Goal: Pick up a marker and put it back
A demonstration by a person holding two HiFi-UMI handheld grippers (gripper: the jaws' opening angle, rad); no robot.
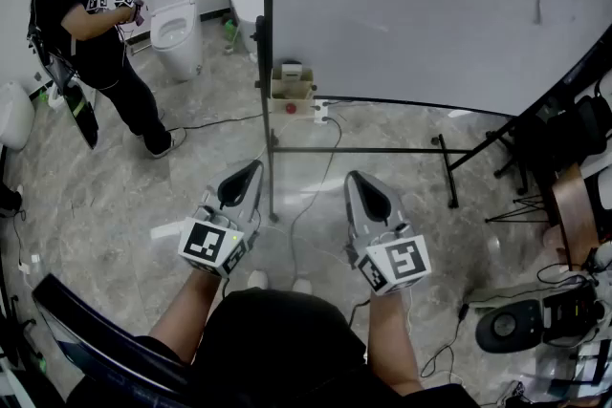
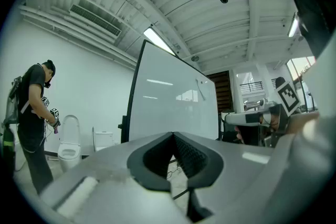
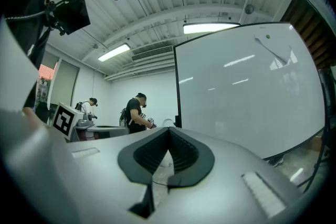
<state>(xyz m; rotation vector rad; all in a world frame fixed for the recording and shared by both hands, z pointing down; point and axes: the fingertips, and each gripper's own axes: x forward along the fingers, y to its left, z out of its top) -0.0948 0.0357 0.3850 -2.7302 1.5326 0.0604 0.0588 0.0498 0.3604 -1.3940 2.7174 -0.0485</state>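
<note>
Hovering level over marbled floor (image 1: 115, 196) | left gripper (image 1: 251, 167): ribbed black jaws pressing together, nothing between | right gripper (image 1: 357, 177): pressing together likewise | smooth whiteboard (image 1: 430, 5) standing ahead.

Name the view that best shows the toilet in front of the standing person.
Head view: the toilet shows whole from above, next to the person. The left gripper view shows it small and far at the left. The right gripper view does not show it clearly.
</note>
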